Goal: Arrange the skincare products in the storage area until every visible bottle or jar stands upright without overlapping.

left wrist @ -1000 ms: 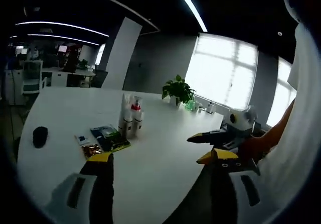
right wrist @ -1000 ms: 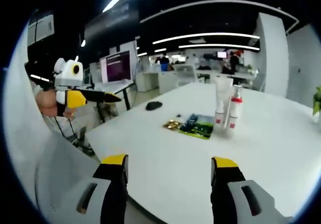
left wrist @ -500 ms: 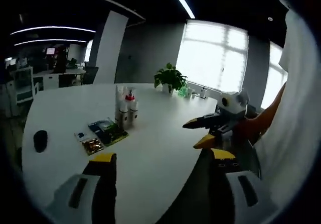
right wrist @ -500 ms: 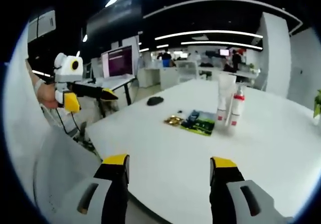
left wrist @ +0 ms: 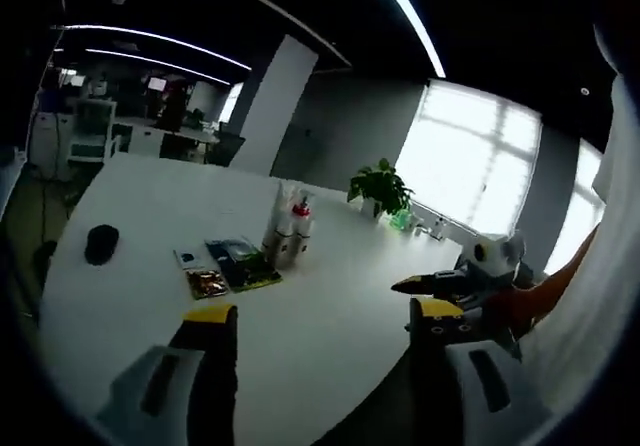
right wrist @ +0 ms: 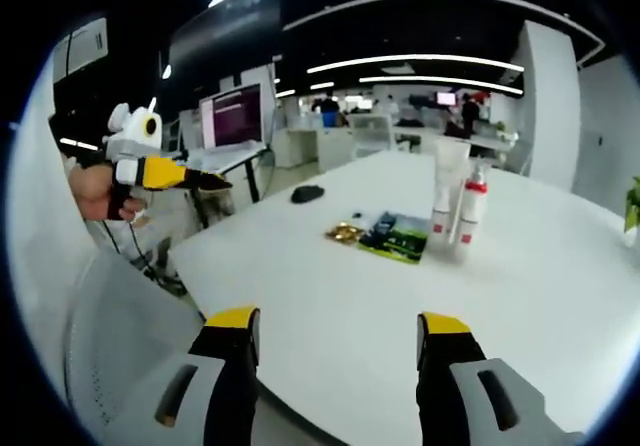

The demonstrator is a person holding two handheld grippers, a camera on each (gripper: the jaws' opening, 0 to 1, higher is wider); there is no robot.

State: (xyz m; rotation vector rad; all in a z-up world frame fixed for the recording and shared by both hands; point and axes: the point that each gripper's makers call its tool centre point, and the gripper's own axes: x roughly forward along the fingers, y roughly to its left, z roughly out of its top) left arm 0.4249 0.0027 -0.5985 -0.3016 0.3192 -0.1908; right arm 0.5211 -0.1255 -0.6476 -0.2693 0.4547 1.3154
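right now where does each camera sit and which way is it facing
Left gripper view: rides on the left gripper, off the white table's near edge, facing across it toward the windows; its open jaws, the right gripper and a white sleeve show.
Right gripper view: rides on the right gripper, facing across the table toward the office desks; its open jaws, the left gripper and a hand show.
Shared: the table, upright bottles, flat packets, mouse.
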